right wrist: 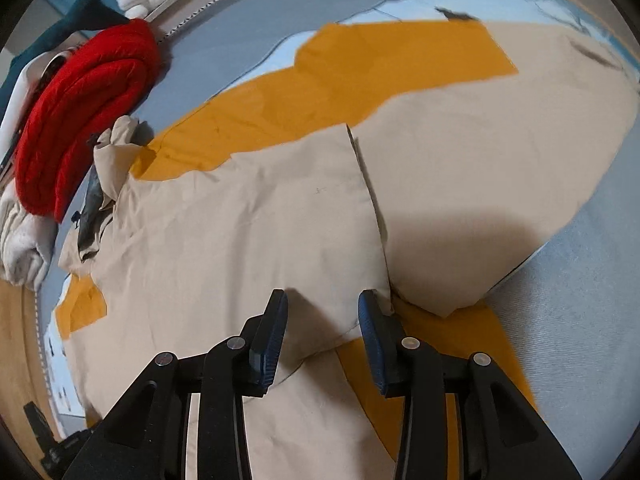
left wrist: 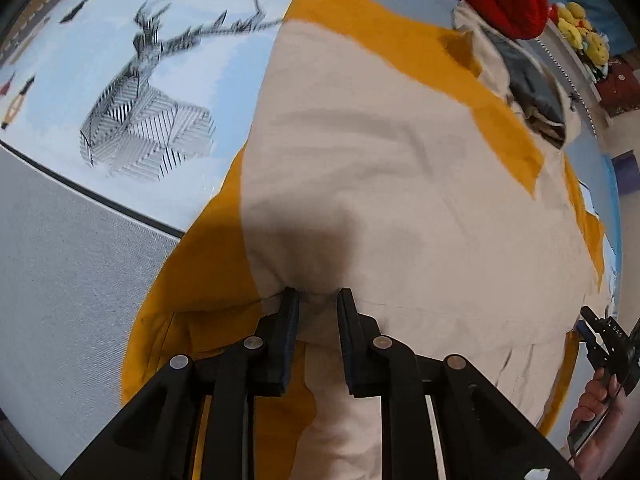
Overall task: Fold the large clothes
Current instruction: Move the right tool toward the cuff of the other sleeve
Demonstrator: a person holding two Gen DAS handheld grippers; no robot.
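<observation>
A large beige and mustard-yellow garment (left wrist: 400, 184) lies spread on the bed; it also fills the right wrist view (right wrist: 248, 216). My left gripper (left wrist: 318, 294) is shut on a bunched fold of its beige cloth at the near edge. My right gripper (right wrist: 322, 300) is open, its blue-padded fingers (right wrist: 274, 332) straddling the beige cloth near a folded flap edge (right wrist: 372, 208), holding nothing. The right gripper also shows at the far right of the left wrist view (left wrist: 604, 340), held by a hand.
A red knitted garment (right wrist: 80, 120) and a white bundle (right wrist: 24, 240) lie past the collar (right wrist: 108, 160). The bedsheet has a deer print (left wrist: 140, 100). Grey cover (left wrist: 72, 280) lies at the bed's near side. Yellow plush toys (left wrist: 580, 28) sit on a shelf.
</observation>
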